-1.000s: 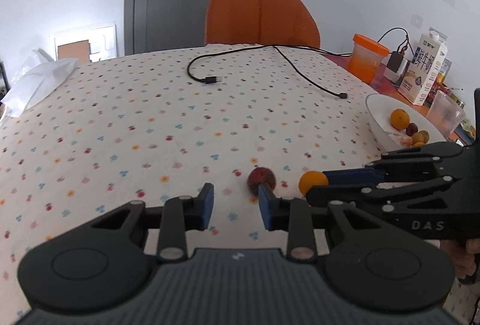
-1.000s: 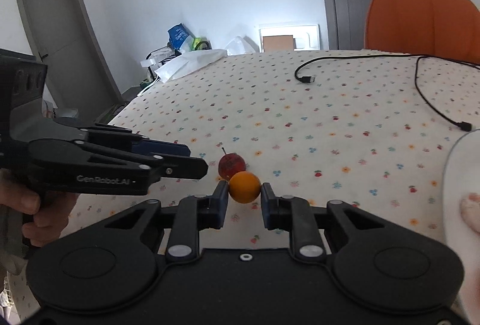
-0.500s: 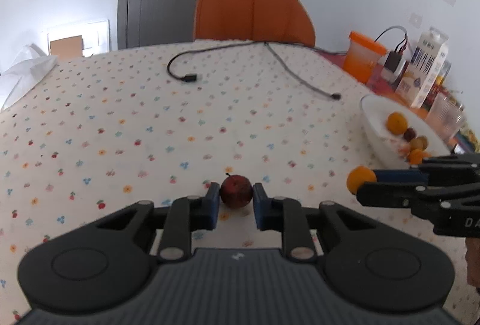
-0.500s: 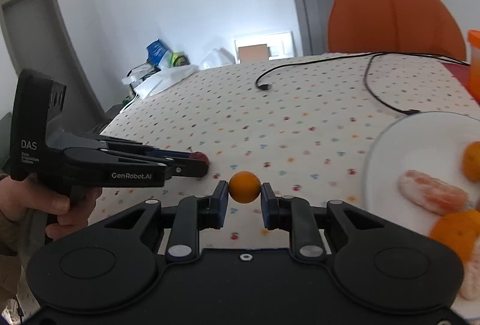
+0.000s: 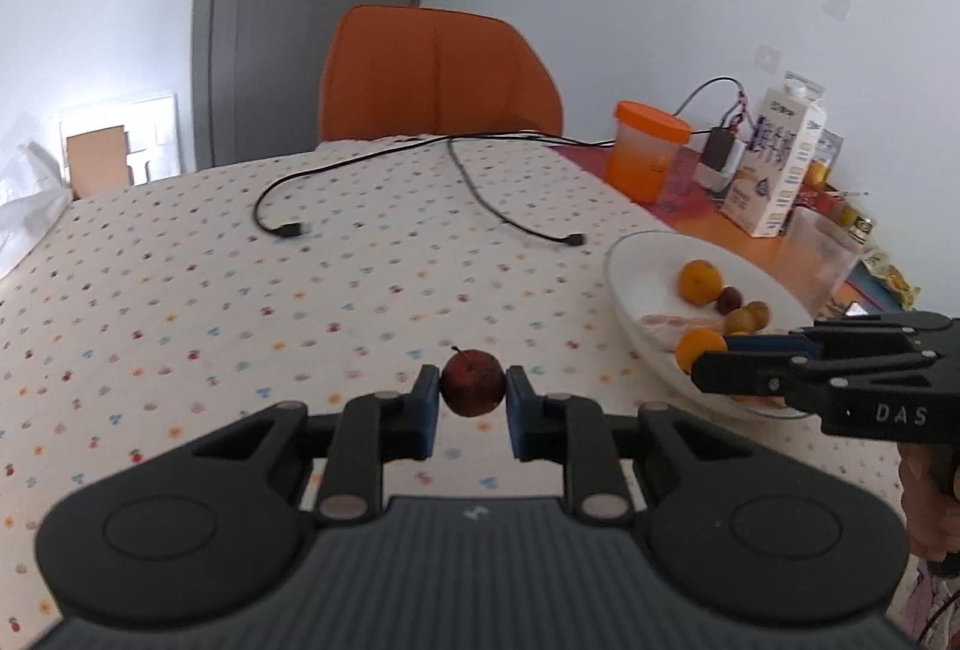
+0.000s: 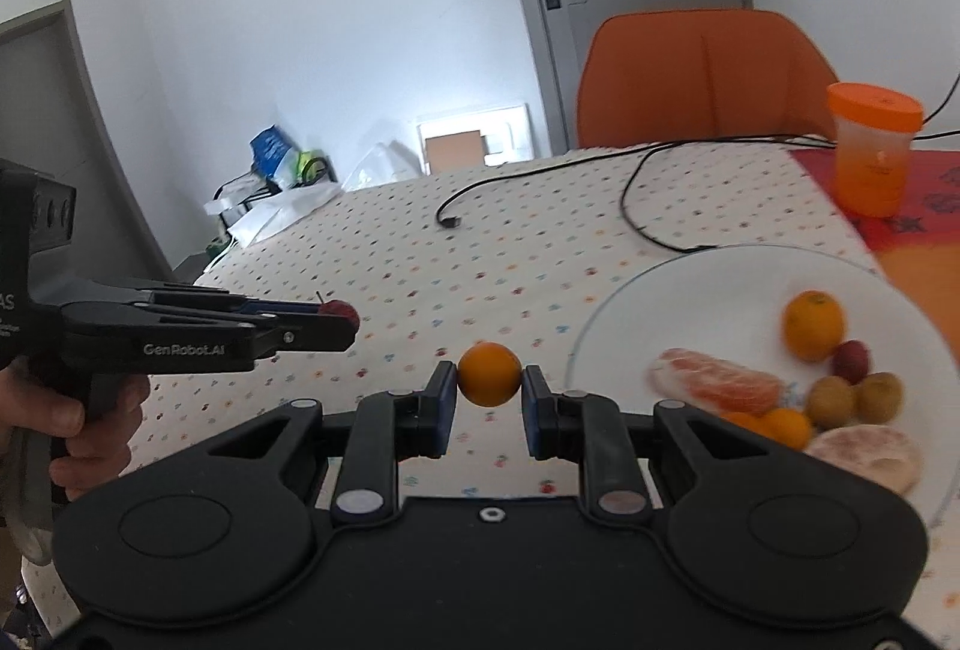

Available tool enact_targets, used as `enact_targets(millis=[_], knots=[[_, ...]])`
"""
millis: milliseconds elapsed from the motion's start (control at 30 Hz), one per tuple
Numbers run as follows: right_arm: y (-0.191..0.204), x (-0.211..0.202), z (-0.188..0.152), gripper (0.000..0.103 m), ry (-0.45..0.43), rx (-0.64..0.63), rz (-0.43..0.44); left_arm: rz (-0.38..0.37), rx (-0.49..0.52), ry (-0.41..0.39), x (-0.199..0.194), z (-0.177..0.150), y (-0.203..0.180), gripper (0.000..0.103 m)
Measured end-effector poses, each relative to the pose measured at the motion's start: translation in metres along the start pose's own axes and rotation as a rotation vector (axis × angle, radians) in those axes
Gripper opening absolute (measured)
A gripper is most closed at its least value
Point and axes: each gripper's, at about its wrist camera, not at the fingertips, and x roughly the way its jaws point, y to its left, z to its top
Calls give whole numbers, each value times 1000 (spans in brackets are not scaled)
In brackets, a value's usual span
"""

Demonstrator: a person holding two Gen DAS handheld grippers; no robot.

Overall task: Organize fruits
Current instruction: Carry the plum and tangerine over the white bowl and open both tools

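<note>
My left gripper (image 5: 467, 399) is shut on a dark red apple (image 5: 472, 382) and holds it above the spotted tablecloth. My right gripper (image 6: 487, 386) is shut on a small orange (image 6: 489, 373), held just left of the white plate's rim (image 6: 606, 308). The plate holds an orange (image 6: 813, 324), peeled citrus segments (image 6: 717, 387), a small red fruit and several brownish fruits. In the left wrist view the right gripper (image 5: 708, 359) with its orange (image 5: 698, 347) hangs over the near edge of the plate (image 5: 636, 266). In the right wrist view the left gripper (image 6: 336, 320) shows at left with the apple.
A black cable (image 5: 480, 188) lies across the far table. An orange-lidded jar (image 5: 648, 149), a milk carton (image 5: 777, 164) and a clear cup (image 5: 819, 260) stand right of the plate. An orange chair (image 5: 438, 74) is behind the table.
My left gripper has lifted the apple off the cloth and moved toward the plate. My right gripper has carried the orange rightward to the plate's edge.
</note>
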Motion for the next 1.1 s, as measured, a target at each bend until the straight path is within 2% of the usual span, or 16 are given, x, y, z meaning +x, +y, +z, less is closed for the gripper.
enact_targets(millis=[533, 1100], knots=[[-34, -38, 0, 21, -32, -4, -81, -75, 56, -9, 12, 11, -54, 21], [-69, -41, -1, 21, -32, 18, -145, -147, 103, 27, 58, 21, -101, 21]])
